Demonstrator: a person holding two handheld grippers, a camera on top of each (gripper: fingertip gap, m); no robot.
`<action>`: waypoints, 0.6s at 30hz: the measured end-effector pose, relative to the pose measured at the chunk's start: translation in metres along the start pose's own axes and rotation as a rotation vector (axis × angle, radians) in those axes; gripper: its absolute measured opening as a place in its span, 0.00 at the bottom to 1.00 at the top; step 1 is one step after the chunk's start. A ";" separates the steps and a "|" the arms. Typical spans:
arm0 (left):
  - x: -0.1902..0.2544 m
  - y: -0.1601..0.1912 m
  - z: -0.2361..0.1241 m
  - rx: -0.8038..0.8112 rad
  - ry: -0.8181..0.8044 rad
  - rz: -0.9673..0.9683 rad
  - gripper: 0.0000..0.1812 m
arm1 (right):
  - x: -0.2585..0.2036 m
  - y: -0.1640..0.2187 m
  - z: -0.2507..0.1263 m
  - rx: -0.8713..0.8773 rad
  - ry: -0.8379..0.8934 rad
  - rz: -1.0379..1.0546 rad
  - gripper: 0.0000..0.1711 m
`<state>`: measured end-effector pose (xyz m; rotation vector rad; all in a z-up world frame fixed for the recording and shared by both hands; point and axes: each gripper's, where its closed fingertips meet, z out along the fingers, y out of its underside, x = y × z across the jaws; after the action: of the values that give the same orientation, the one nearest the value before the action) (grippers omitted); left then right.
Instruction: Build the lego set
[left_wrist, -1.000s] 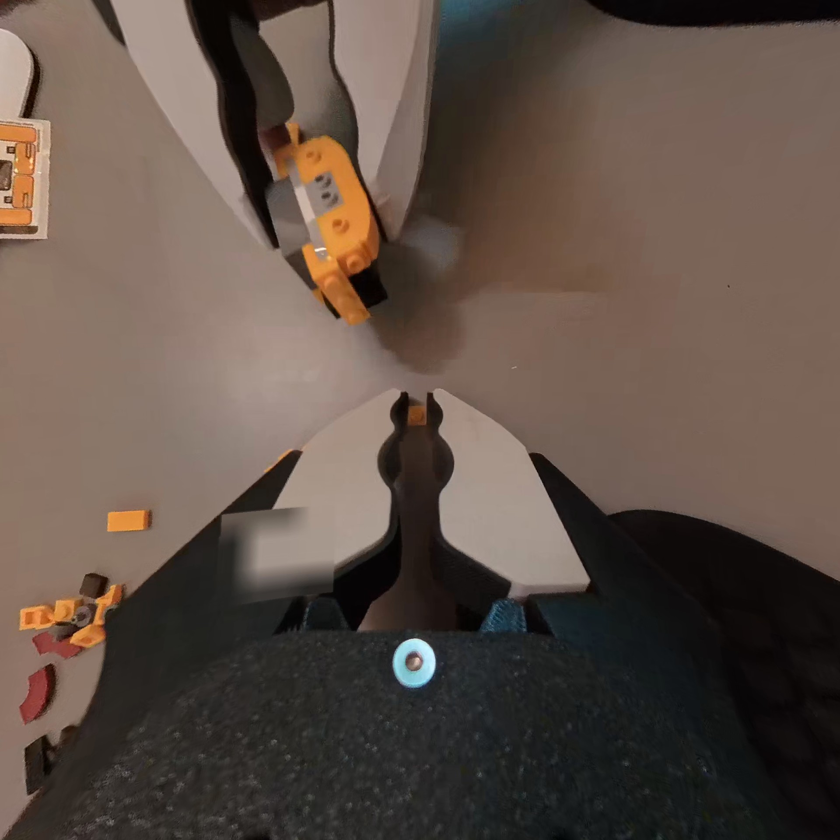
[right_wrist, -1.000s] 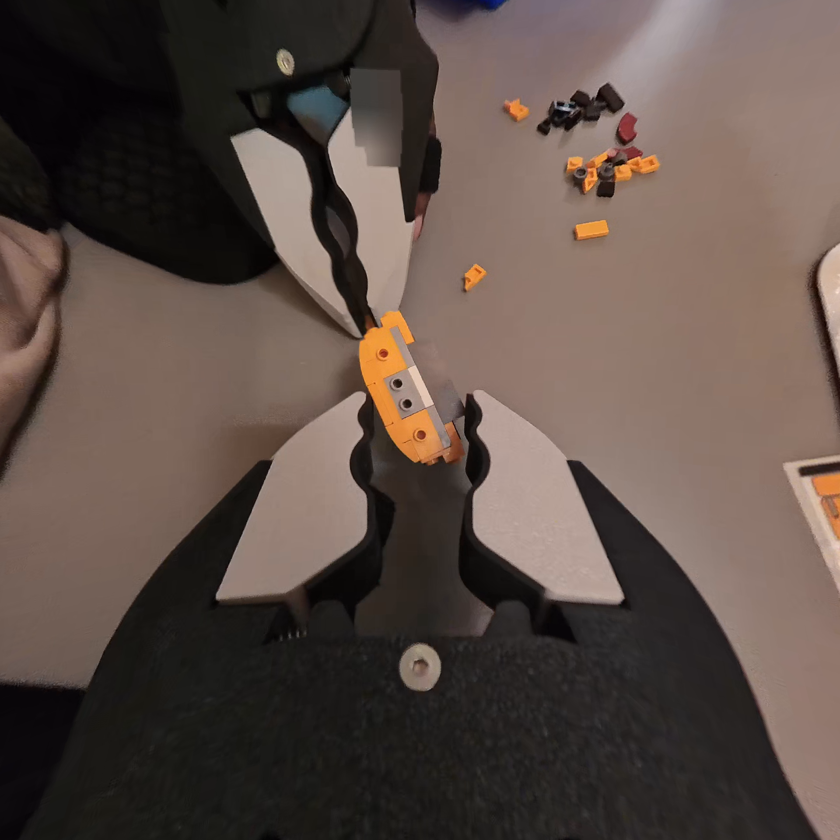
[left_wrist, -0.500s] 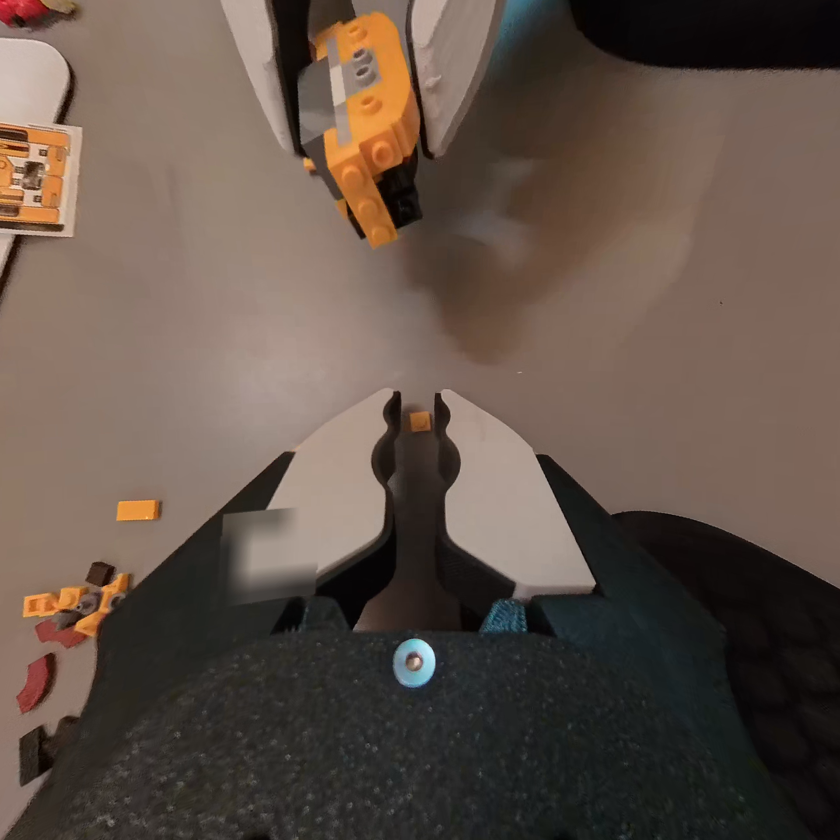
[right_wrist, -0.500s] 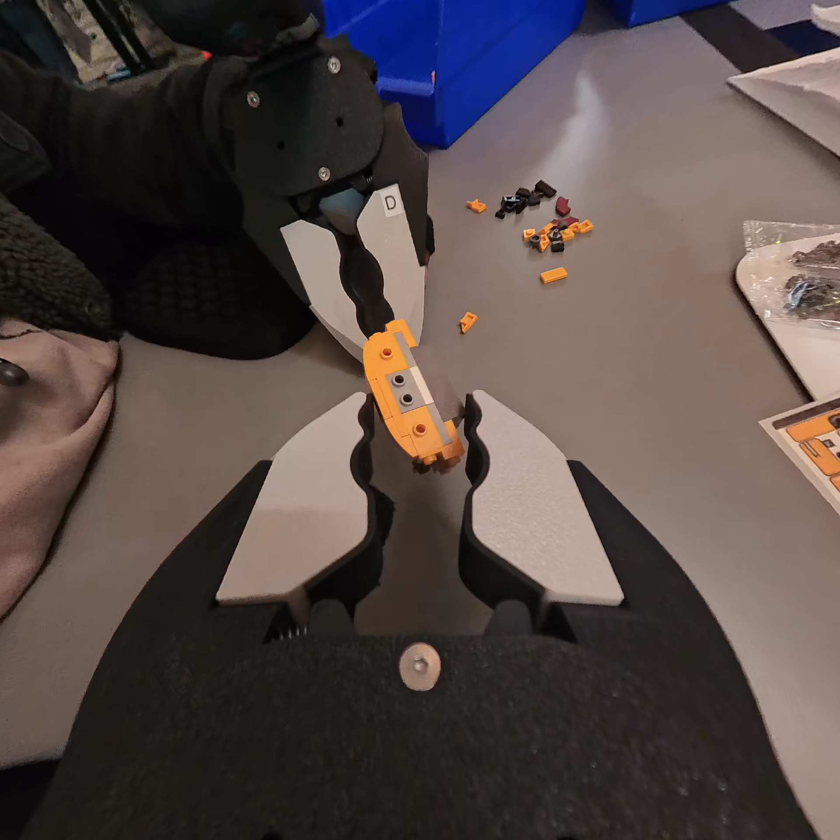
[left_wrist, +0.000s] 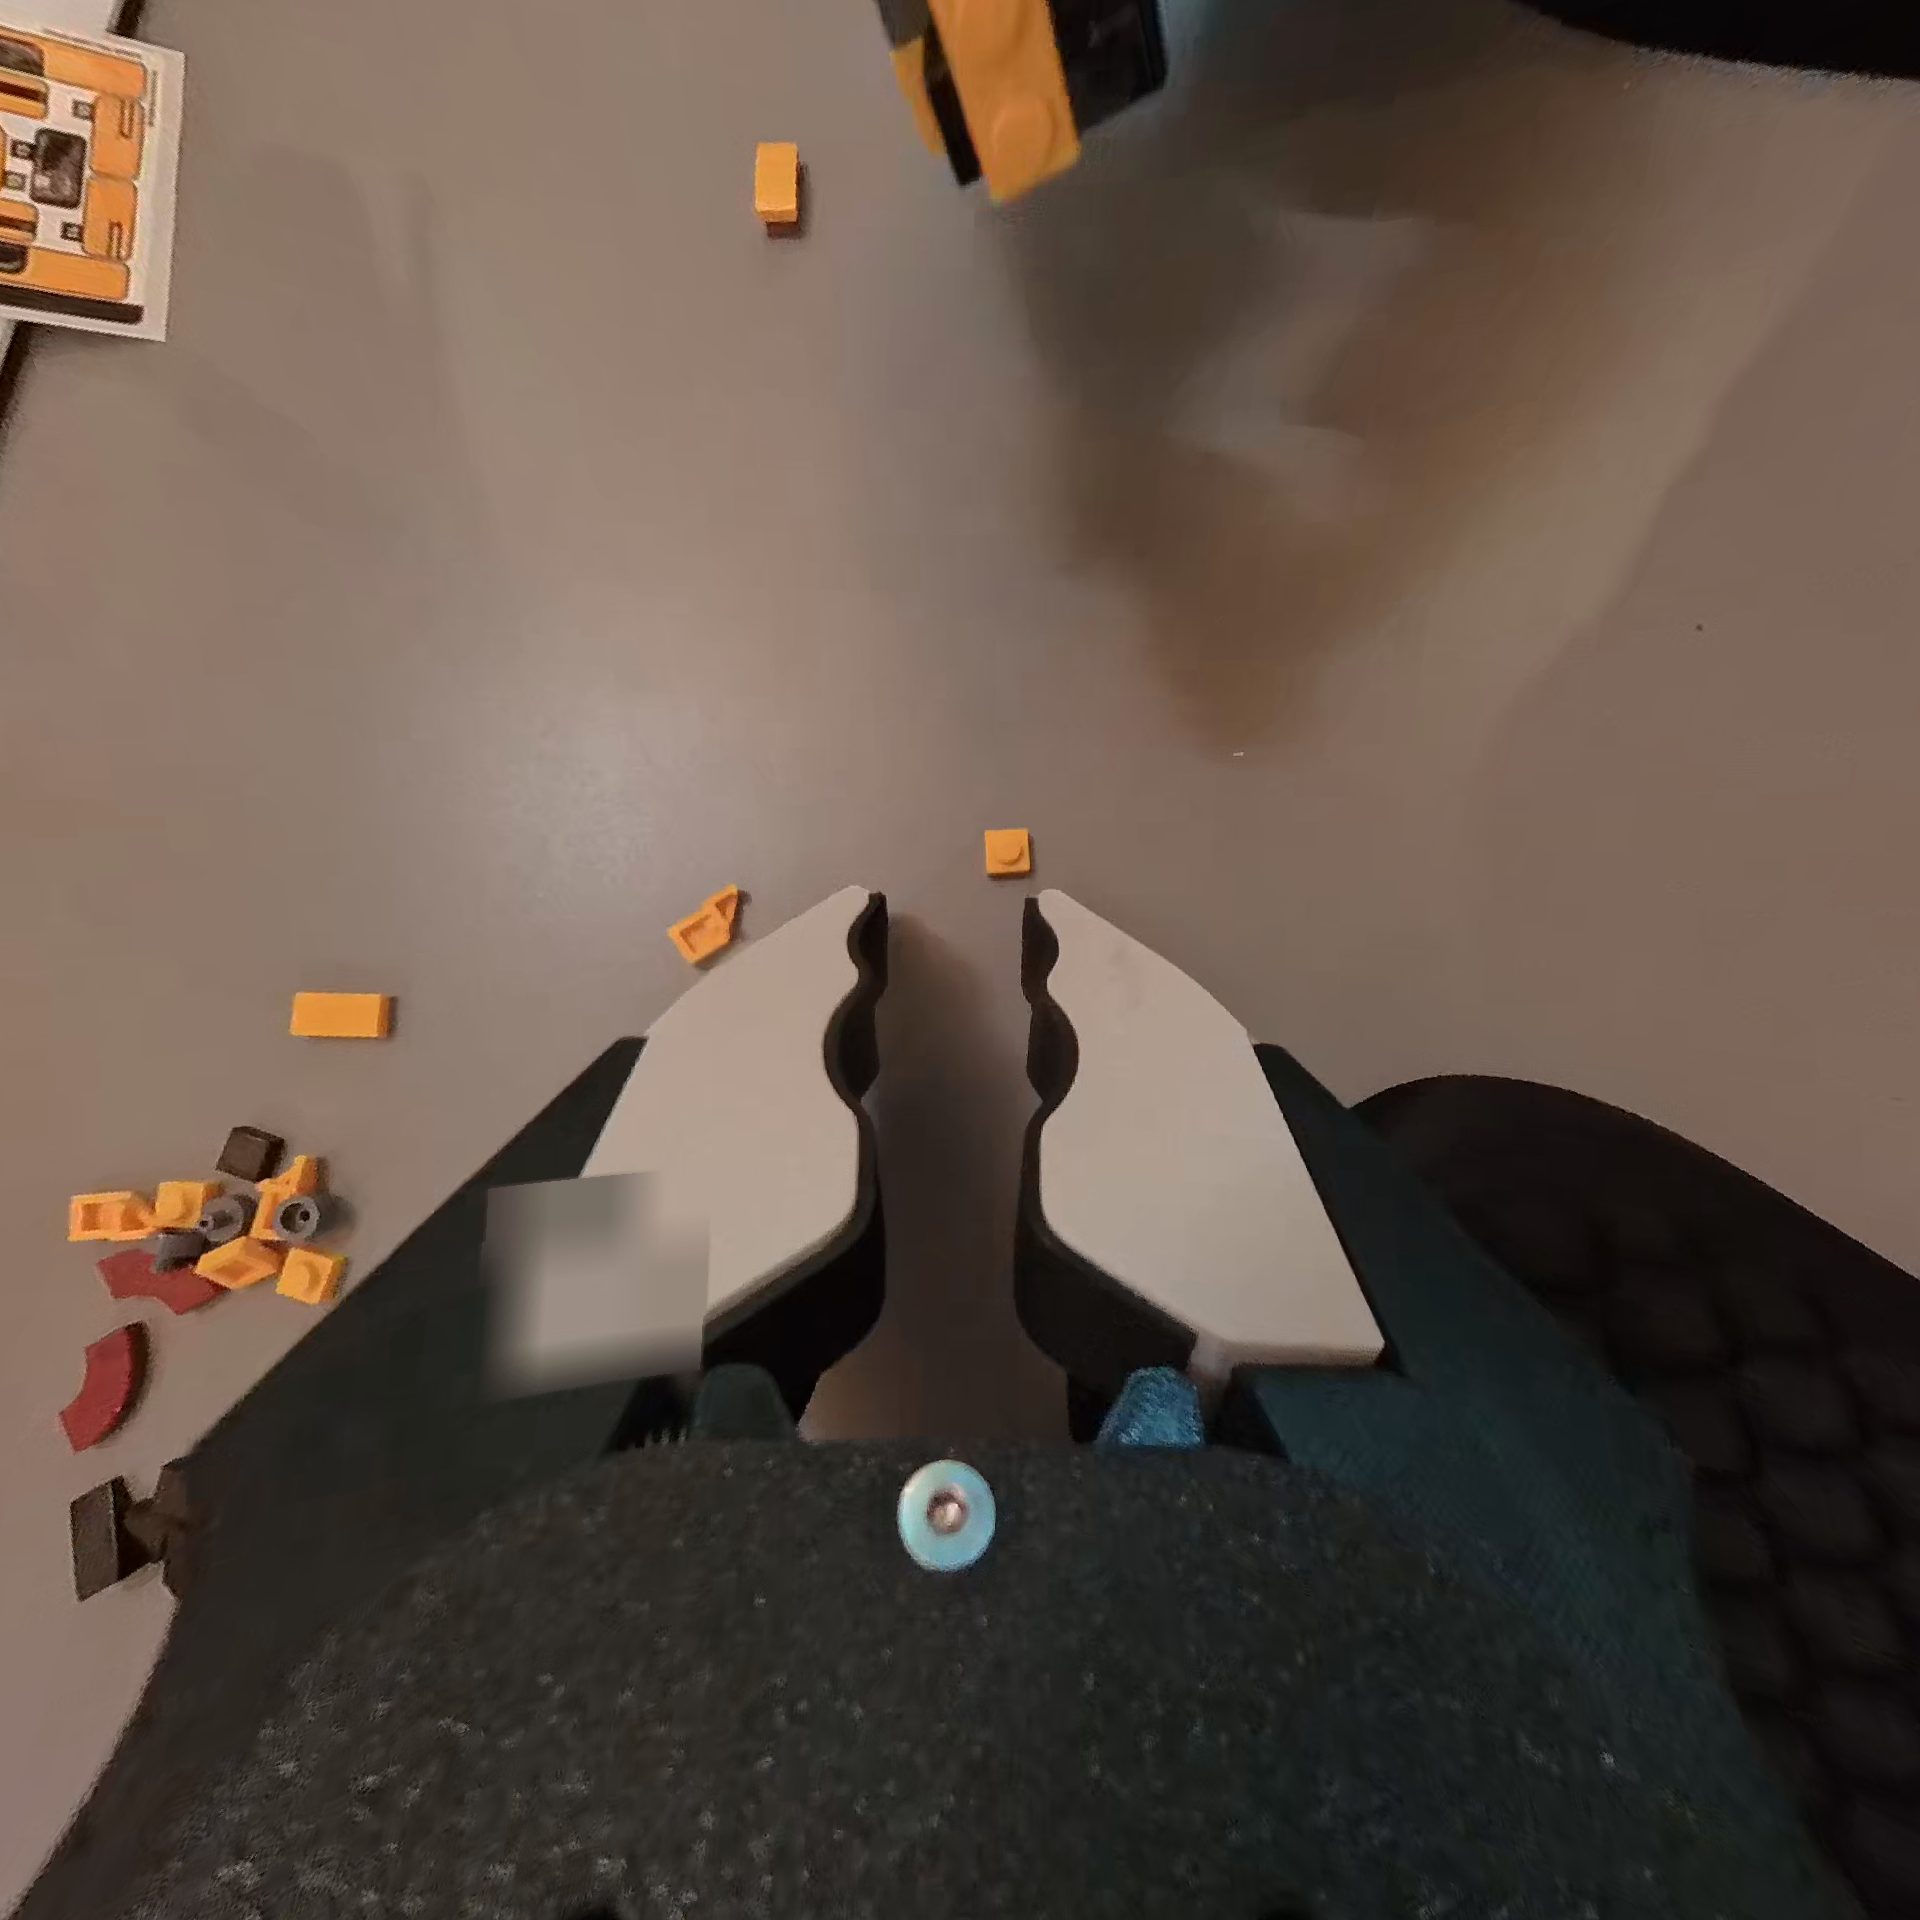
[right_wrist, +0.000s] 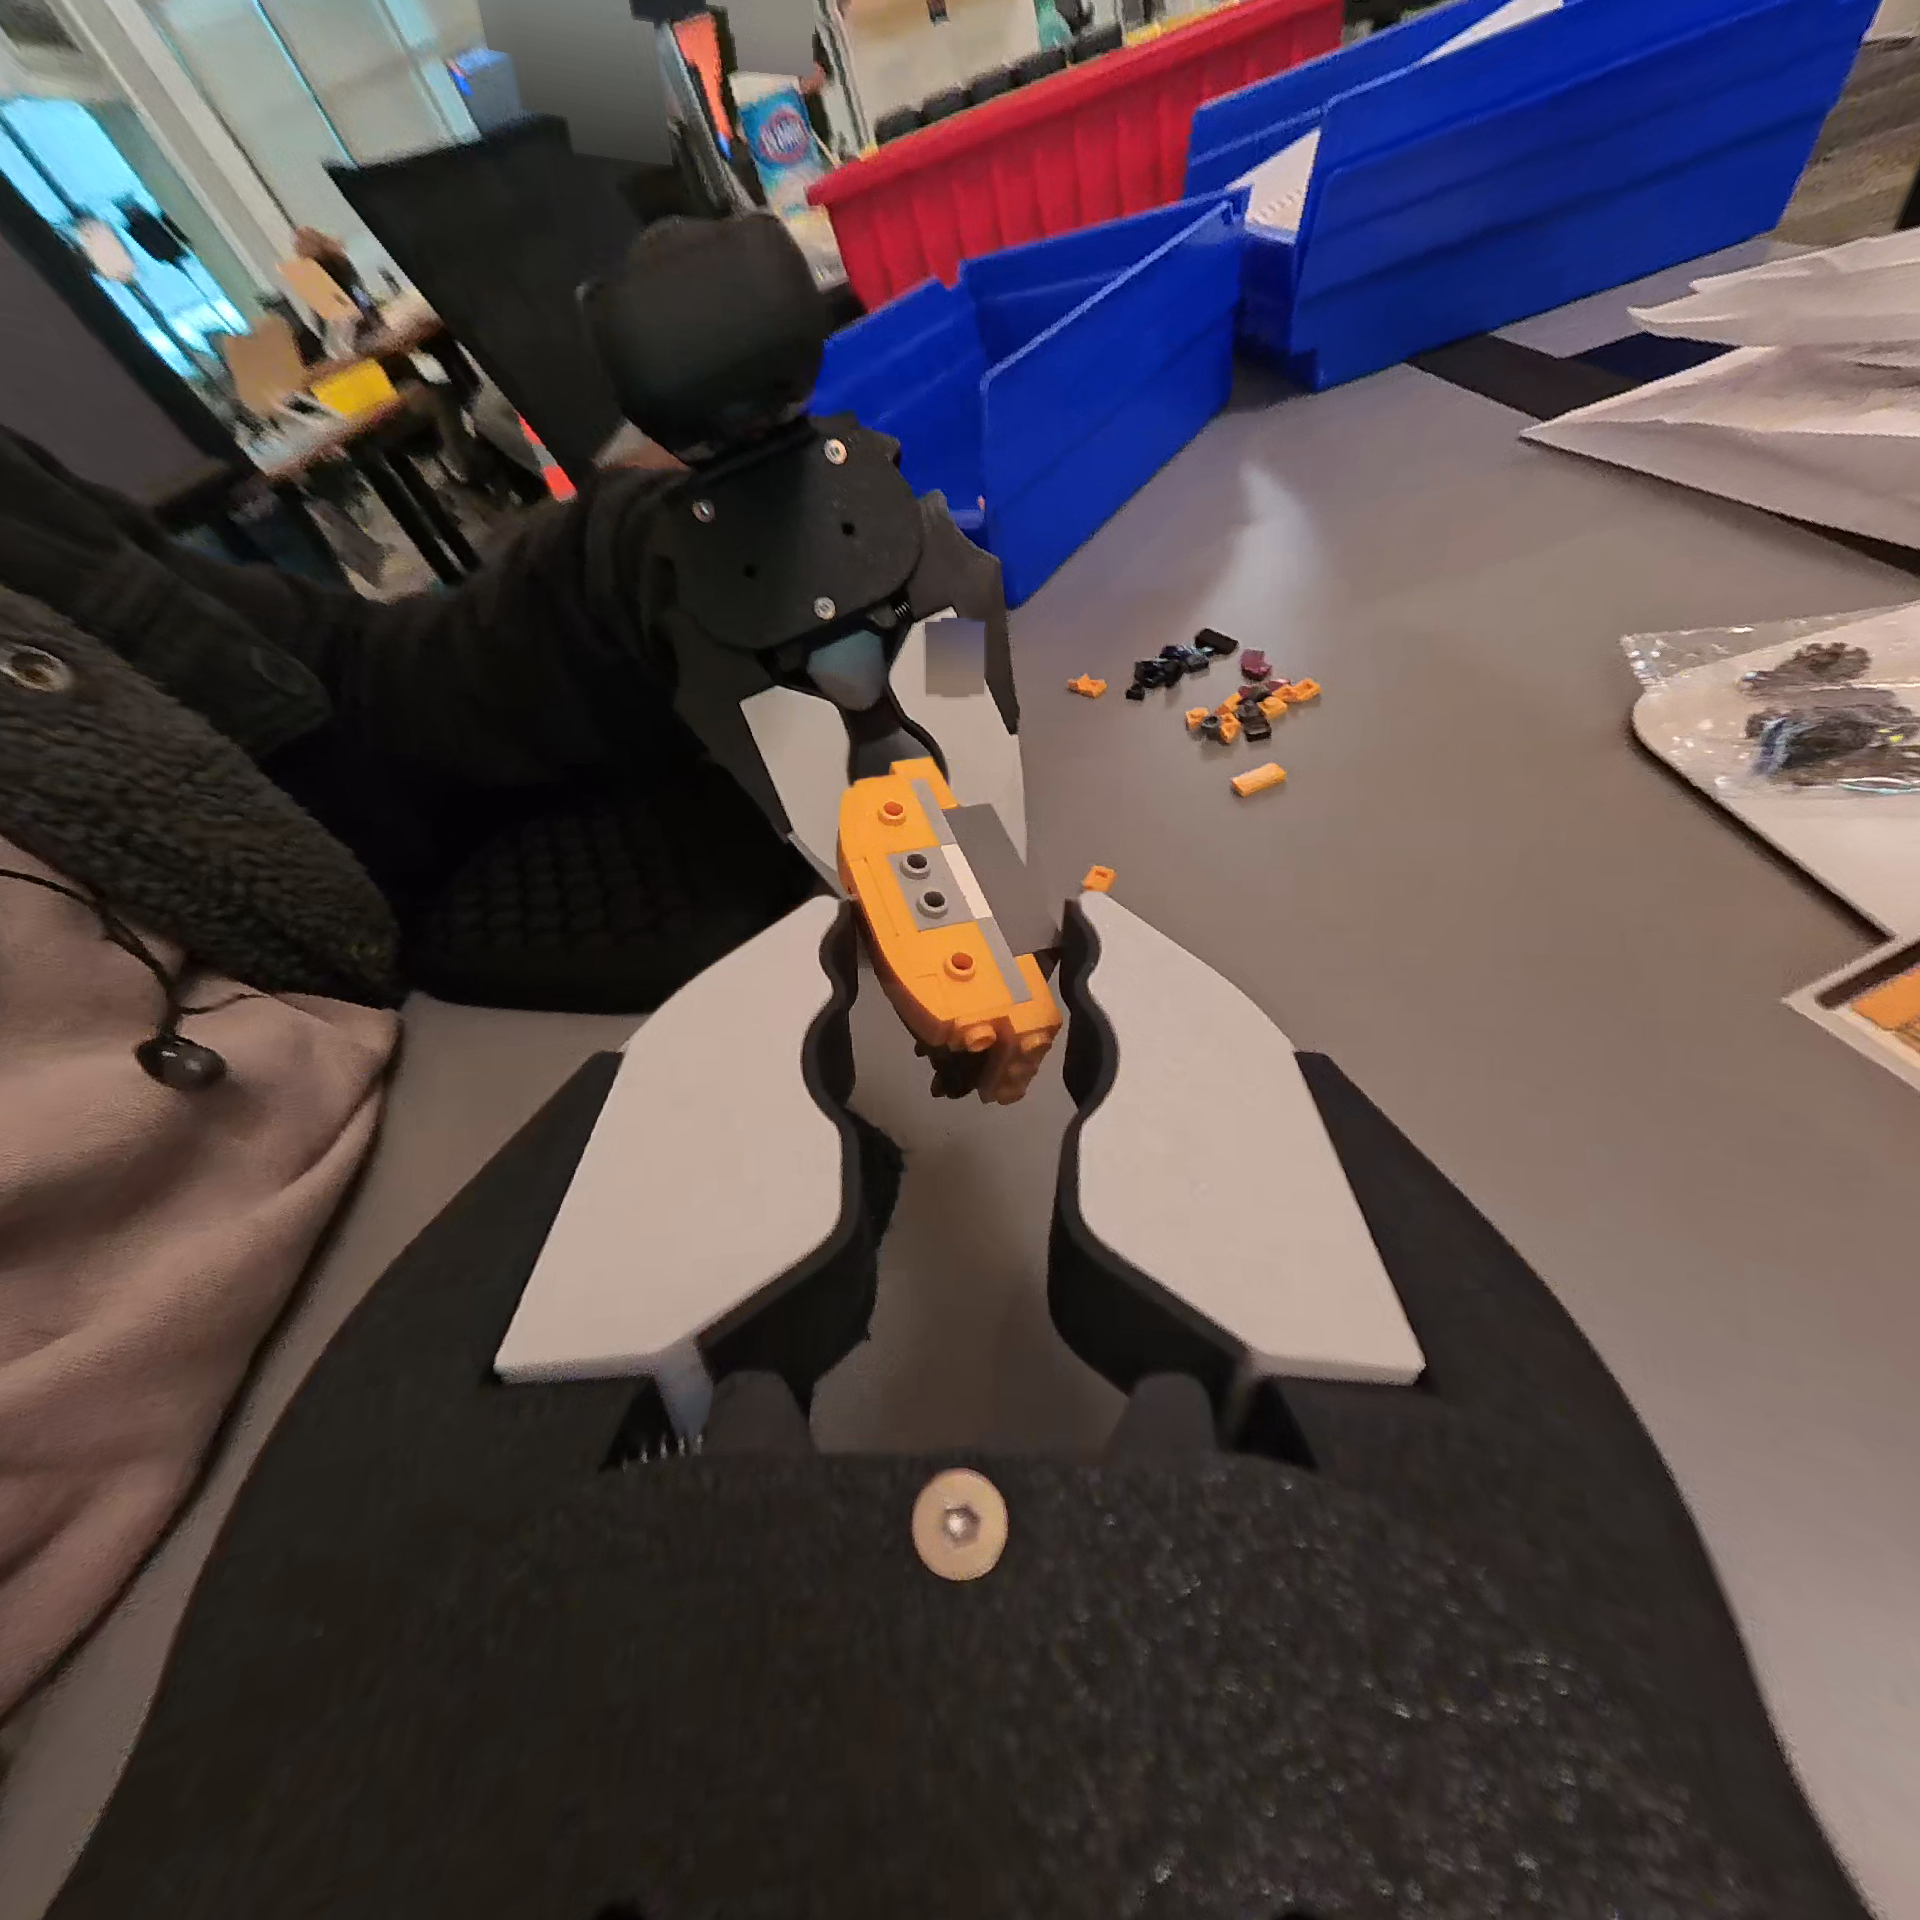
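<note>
Left gripper (left_wrist: 951, 904): jaws parted by a narrow gap, nothing between them, poised over the grey table (left_wrist: 623, 623). A small orange one-stud plate (left_wrist: 1007, 853) lies on the table just beyond its fingertips, slightly toward the right finger and clear of both.

Proceeding left to right in the left wrist view: a printed instruction sheet (left_wrist: 78, 187) at the far left edge; a heap of loose orange, grey, black and dark red pieces (left_wrist: 208, 1231); a flat orange tile (left_wrist: 341, 1015); an orange angled piece (left_wrist: 707, 925) just beside the left finger; a further orange plate (left_wrist: 777, 183) farther off. The underside of the build shows at the top edge.

Right gripper (right_wrist: 951, 914): closed on the partly built orange and grey lego model (right_wrist: 940, 925), which is held tilted, off the table, in front of the left gripper.

In the right wrist view, blue bins (right_wrist: 1299, 281) stand at the back and bagged parts (right_wrist: 1818, 717) to the right.

Assessment: the step in hand appears to be fetching the next piece, most likely the one-stud plate. The next move calls for lowering the left gripper and centring the plate between the fingers, since it sits off-centre. It is thin and may slide or tip when pinched.
</note>
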<state>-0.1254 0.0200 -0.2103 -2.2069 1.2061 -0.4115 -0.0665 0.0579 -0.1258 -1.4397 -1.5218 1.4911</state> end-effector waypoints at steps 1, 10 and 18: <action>0.000 0.000 0.000 0.003 0.002 -0.002 0.13 | -0.001 -0.001 -0.001 0.017 -0.023 0.024 0.22; 0.002 -0.003 0.001 0.025 0.021 -0.004 0.12 | -0.009 -0.008 -0.006 0.101 -0.141 0.119 0.22; 0.003 -0.002 0.003 0.026 0.028 -0.004 0.12 | -0.013 -0.009 -0.007 0.106 -0.168 0.119 0.22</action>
<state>-0.1204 0.0195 -0.2115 -2.1888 1.2049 -0.4589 -0.0596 0.0503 -0.1128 -1.3941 -1.4498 1.7761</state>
